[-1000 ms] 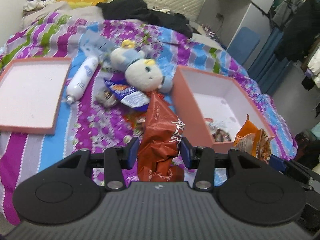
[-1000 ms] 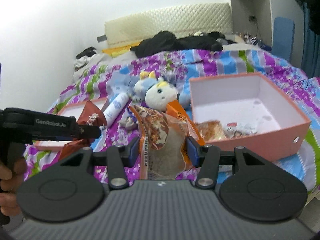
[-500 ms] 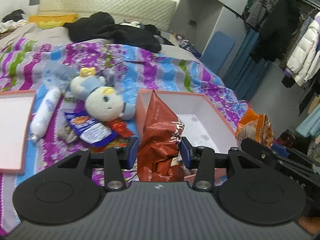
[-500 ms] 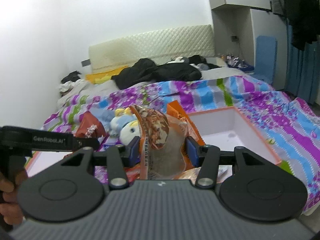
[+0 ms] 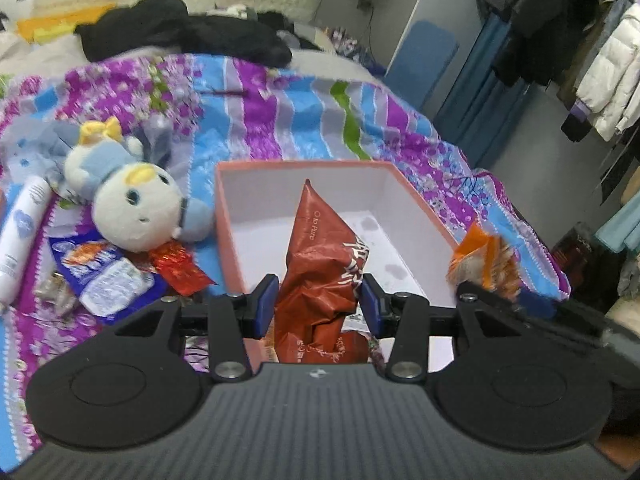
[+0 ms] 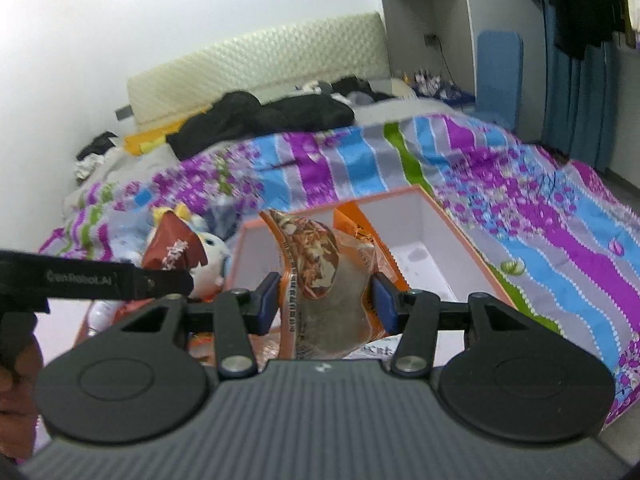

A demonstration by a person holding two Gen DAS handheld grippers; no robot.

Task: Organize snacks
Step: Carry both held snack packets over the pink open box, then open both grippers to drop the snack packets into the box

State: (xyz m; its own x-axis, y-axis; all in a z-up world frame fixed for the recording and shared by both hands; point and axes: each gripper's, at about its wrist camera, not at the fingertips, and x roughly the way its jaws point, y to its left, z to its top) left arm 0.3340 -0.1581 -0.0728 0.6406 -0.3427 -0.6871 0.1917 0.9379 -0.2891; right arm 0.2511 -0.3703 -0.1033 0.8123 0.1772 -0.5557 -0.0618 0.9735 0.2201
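Observation:
My left gripper [image 5: 318, 304] is shut on a dark red snack bag [image 5: 320, 256] and holds it above the near end of the open pink box [image 5: 304, 168]. My right gripper [image 6: 326, 300] is shut on an orange snack bag [image 6: 320, 272], held over the same box [image 6: 452, 232]. The orange bag [image 5: 484, 260] shows at the right of the left wrist view. The red bag [image 6: 174, 248] shows at the left of the right wrist view. Loose snack packets [image 5: 104, 276] lie on the bedspread left of the box.
A white and blue plush toy [image 5: 132, 200] lies left of the box. A white tube [image 5: 22, 232] lies at the far left. Black clothes [image 5: 184, 36] lie at the head of the bed. Coats [image 5: 600, 48] hang at the right.
Both grippers have lifted and swung right toward the box, each still holding its bag. The box now sits straight ahead of both; the box lid at the left has left the left wrist view.

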